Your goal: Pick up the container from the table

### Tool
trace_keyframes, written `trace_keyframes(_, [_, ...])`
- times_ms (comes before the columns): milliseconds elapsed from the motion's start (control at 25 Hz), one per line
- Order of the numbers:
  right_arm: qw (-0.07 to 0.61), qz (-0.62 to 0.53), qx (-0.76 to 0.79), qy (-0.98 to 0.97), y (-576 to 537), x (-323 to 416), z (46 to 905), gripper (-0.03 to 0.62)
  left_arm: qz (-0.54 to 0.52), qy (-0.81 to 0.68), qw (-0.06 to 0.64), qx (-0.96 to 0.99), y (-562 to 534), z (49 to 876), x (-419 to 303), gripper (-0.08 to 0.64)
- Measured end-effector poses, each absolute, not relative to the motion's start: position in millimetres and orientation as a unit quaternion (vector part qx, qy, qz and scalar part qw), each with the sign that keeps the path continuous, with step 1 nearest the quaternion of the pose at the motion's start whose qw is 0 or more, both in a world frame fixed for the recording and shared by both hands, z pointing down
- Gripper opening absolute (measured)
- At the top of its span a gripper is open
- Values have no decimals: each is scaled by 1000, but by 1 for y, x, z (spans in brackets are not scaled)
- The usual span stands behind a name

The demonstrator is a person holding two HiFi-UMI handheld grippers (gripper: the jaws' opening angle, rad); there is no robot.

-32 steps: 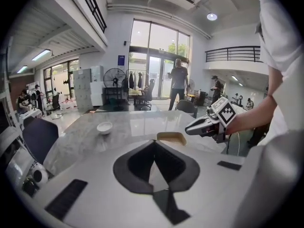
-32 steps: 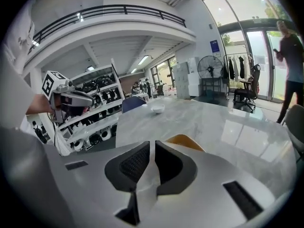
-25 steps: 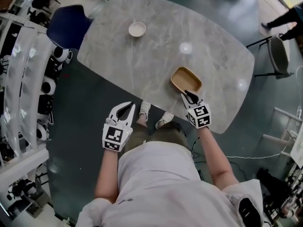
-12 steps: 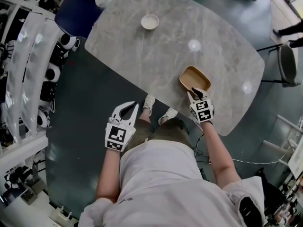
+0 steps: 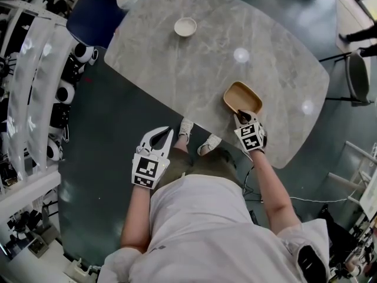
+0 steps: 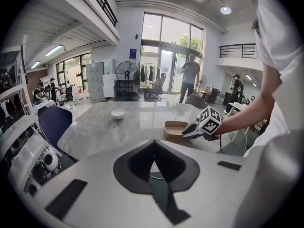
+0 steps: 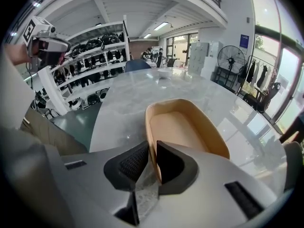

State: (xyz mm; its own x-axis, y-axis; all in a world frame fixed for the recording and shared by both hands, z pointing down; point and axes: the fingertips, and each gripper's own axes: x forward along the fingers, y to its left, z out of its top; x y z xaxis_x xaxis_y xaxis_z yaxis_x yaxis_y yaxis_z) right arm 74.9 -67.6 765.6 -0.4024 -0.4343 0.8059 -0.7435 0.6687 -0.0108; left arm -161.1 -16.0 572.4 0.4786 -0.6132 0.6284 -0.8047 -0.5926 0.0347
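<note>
Grey marble-look table (image 5: 194, 69), rounded corners, round light glares on top. Dark grey-green glossy floor (image 5: 100, 158) all round table. Blue chair (image 5: 94, 17) at table's far-left corner. White shelving racks (image 5: 32, 87) left of table, well apart, loaded with black-and-white gear. Grey chair (image 5: 356, 78) off table's right edge. Beyond table's far end: tall glazed wall (image 6: 171, 56), daylight coming in; standing fan (image 6: 125, 75); pale cabinets (image 6: 102, 80). Higher than table: mezzanine railing (image 6: 240, 49), round ceiling lamp (image 6: 226, 10), strip light (image 6: 54, 50).
</note>
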Motion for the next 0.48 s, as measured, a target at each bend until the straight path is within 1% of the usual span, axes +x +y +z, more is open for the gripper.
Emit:
trace_keyframes(200, [396,194,370,-818,-72,73,754,41,286,-414,163,848,-22,572,-162,3])
trace_keyframes(480, [367,195,400,-817,-85,79,723,31,276,-394,145,865,-44,565,-155,2])
